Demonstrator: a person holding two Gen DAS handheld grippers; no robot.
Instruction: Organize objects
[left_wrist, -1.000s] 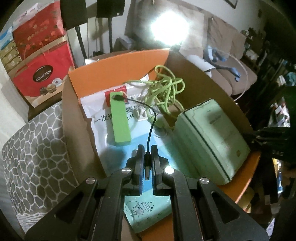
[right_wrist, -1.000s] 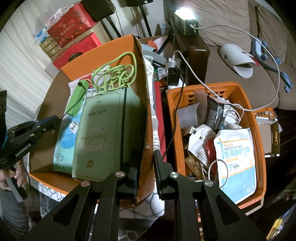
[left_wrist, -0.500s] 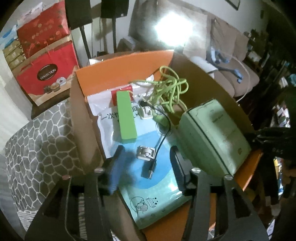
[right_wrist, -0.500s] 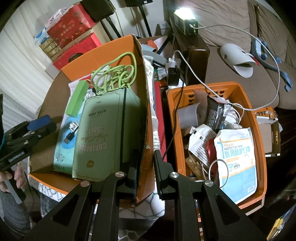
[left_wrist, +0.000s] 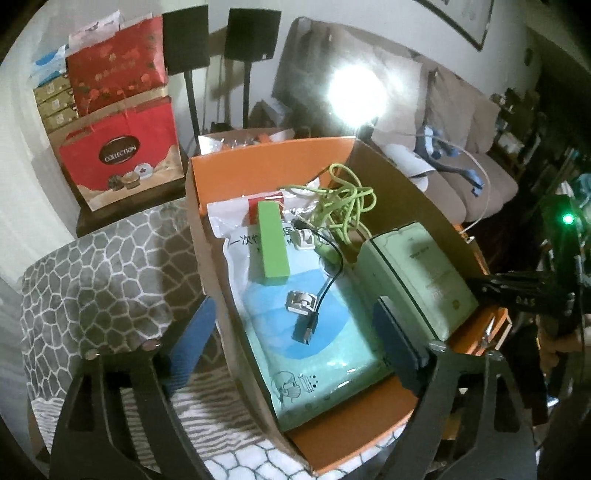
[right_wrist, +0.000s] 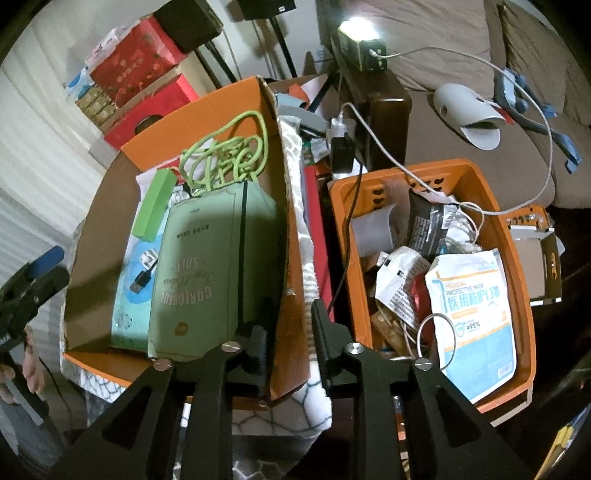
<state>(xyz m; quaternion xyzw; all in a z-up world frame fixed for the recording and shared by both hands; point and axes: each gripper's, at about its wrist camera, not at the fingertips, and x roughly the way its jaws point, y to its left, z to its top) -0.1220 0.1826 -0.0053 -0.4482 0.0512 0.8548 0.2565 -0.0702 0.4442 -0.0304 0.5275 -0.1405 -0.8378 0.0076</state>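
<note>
An orange cardboard box (left_wrist: 258, 162) holds a mask packet (left_wrist: 325, 358), a green power bank (left_wrist: 272, 243), a black USB cable (left_wrist: 314, 321), a tangled green cord (left_wrist: 343, 203) and a green tissue pack (left_wrist: 424, 273). My left gripper (left_wrist: 295, 343) is open and empty above the box, the cable plug lying between its fingers. My right gripper (right_wrist: 288, 332) is shut on the box's right wall (right_wrist: 284, 236). The box contents also show in the right wrist view, with the tissue pack (right_wrist: 218, 273) nearest.
An orange plastic crate (right_wrist: 517, 258) full of packets and cables stands right of the box. A patterned grey cloth (left_wrist: 110, 266) lies under the box. Red gift boxes (left_wrist: 118, 147) stand at the back left, a sofa (left_wrist: 461, 177) at the back right.
My left gripper opened and let go of the black cable plug, which now lies on the mask packet, then drew back and up. My right gripper has not moved.
</note>
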